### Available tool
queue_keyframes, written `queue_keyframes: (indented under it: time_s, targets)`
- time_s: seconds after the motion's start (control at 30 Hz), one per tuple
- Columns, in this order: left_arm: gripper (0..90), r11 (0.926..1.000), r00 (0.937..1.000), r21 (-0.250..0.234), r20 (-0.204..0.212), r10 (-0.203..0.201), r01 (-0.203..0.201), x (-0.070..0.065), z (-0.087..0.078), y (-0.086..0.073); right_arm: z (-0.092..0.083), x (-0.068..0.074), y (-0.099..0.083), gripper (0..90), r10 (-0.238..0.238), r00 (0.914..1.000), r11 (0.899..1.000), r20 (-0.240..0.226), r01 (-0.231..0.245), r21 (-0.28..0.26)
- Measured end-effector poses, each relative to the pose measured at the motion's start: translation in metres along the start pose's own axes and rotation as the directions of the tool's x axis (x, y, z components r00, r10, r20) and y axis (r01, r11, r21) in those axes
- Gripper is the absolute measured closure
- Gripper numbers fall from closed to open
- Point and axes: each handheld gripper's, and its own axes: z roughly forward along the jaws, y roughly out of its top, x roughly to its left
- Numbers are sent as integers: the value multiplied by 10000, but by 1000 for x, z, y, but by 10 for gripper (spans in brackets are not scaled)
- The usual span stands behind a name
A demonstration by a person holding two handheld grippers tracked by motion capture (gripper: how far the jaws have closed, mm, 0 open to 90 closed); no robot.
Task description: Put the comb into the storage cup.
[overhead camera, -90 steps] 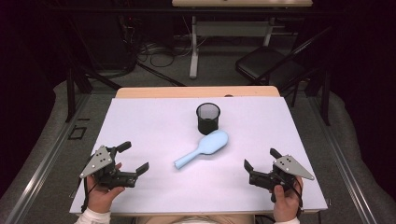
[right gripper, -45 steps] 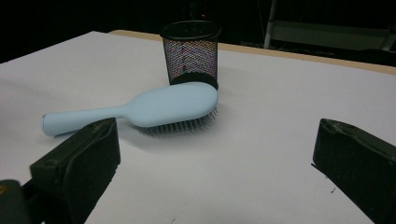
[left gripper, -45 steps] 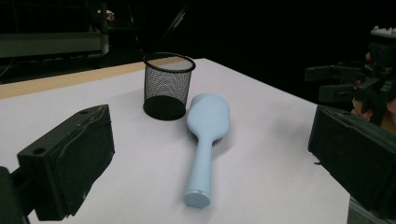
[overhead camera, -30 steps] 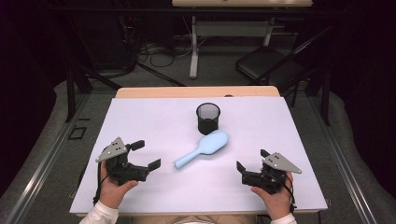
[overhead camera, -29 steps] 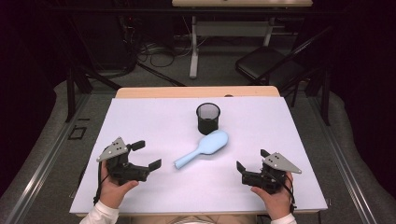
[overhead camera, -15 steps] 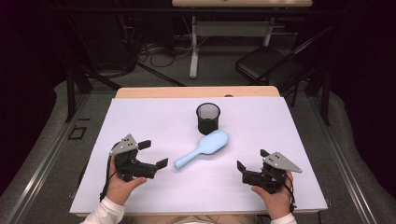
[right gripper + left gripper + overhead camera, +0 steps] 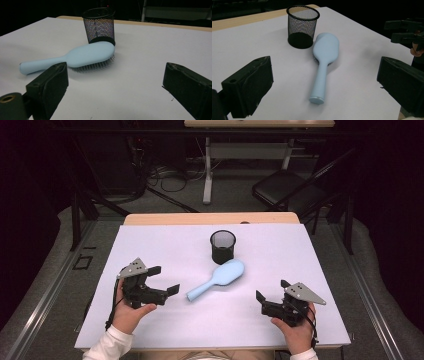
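A black mesh cup (image 7: 222, 246) stands upright on the counter (image 7: 150, 240), toward the middle of its far edge; in the left gripper view its inside shows bare down to the solid black base. Just in front of the cup lies a light blue hairbrush (image 7: 217, 279), bristles down, its head close beside the base of the cup and its handle slanting toward the near left corner. The left tool (image 7: 161, 281) hovers wide and empty just left of the handle's end. The right tool (image 7: 272, 291) near the near right corner has just been narrowing a little, yet stands wide with nothing between its jaws.
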Motion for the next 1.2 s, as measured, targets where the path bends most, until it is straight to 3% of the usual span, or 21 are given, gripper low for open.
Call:
queue_keyframes:
  time_s: [0.27,0.53,1.2]
  targets:
    - [5,9985,9988,362,273,-415,405,2,7,9,0,-1,0,61,133,9999,9999,-40,-133,-18]
    - [5,9965,10000,832,-37,-89,92,1,15,16,0,-2,-1,61,202,9998,9998,-57,-202,-18]
    - [5,9847,9995,1742,-304,26,27,0,30,31,1,-4,-1,66,390,9992,9992,-112,-390,59]
